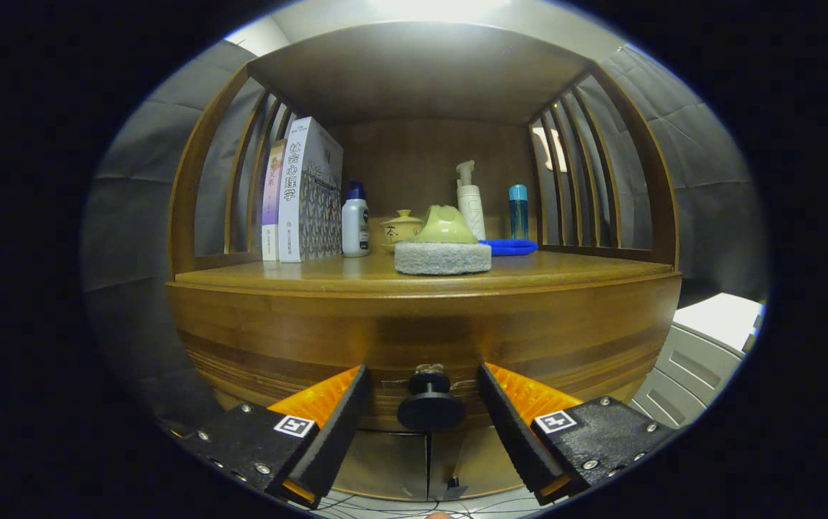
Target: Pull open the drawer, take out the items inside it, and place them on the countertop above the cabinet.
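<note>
Both fingers of my gripper stand wide either side of the drawer knob, not touching; I'd close squarely on it, then pull straight back toward me.

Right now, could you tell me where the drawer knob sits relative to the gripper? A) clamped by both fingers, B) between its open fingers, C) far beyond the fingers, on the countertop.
B: the knob sits between the gripper fingers, with gaps either side.
</note>
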`<move>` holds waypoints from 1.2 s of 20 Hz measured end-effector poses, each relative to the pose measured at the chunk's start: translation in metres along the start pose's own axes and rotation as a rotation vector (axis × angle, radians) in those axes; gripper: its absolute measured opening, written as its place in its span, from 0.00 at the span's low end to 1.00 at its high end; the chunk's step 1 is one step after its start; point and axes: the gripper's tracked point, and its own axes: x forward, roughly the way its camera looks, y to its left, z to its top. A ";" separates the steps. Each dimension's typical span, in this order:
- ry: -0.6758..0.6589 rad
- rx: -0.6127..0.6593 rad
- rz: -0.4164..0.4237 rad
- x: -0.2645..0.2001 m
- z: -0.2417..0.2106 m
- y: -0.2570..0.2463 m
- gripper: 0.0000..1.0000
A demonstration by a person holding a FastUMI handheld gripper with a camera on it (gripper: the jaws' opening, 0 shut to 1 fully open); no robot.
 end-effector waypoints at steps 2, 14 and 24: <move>-0.012 0.020 -0.004 -0.013 0.016 -0.002 0.95; -0.153 0.032 0.001 -0.136 0.126 -0.027 0.95; -0.244 0.010 -0.012 -0.223 0.154 -0.047 0.95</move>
